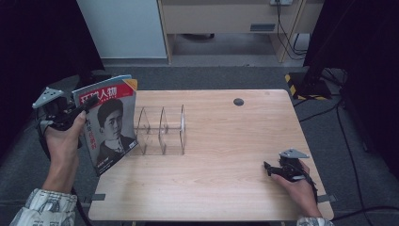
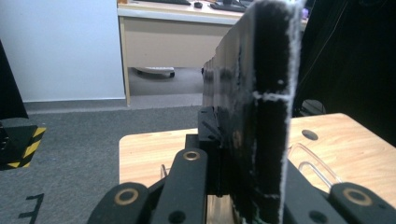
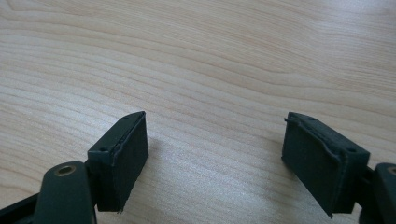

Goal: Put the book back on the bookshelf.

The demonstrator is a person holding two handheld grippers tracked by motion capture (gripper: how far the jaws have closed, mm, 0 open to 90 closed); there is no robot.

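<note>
A person sits at a pale wooden surface (image 1: 226, 165) with a hand-held gripper in each hand. The left hand-held gripper (image 1: 77, 112) is clamped on the left edge of a magazine (image 1: 110, 123), holding it upright and off the surface, cover facing the person, long axis running roughly top to bottom with a slight tilt. In the left gripper view the magazine (image 2: 261, 116) appears edge-on, pinched between the two black jaws. Just to the right of that gripper, and a little beyond the magazine's right edge, stands a clear plastic file rack (image 1: 162, 130) with upright dividers; its slots look empty. The rack is nearer the left hand than the right, so sliding the magazine in would likely mean moving it rightward and lowering it between two dividers. The right hand-held gripper (image 1: 273, 169) rests low at the near right of the surface, well apart from the rack, jaws spread wide with nothing between them.
</note>
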